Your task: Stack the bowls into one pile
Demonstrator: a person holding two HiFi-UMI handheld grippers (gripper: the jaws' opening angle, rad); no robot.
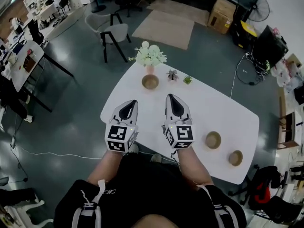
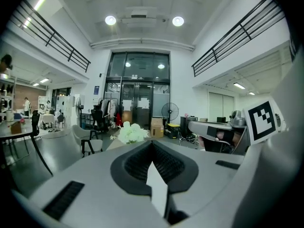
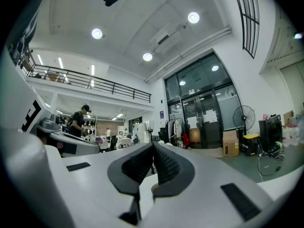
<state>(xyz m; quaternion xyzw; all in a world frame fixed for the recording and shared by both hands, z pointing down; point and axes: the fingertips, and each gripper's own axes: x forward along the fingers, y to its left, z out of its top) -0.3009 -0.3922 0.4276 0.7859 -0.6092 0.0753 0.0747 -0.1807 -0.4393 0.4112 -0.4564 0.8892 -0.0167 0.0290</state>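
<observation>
Three brown bowls sit on the white table (image 1: 142, 122): one bowl (image 1: 150, 81) at the far side by the flowers, a second bowl (image 1: 213, 139) near the right front, and a third bowl (image 1: 235, 157) close to the right front edge. My left gripper (image 1: 130, 102) hovers over the table's near left part, shut and holding nothing. Beside it my right gripper (image 1: 173, 97) is also shut and holding nothing. In the left gripper view the left gripper (image 2: 152, 144) has its tips together; in the right gripper view the right gripper (image 3: 153, 145) does too. Neither gripper view shows a bowl.
A vase of white flowers (image 1: 149, 56) and two small potted plants (image 1: 172, 74) (image 1: 187, 80) stand at the table's far edge. A chair (image 1: 115, 33) stands beyond the table, a fan (image 1: 254, 6) and boxes at the back right. A cable runs across the floor at the left.
</observation>
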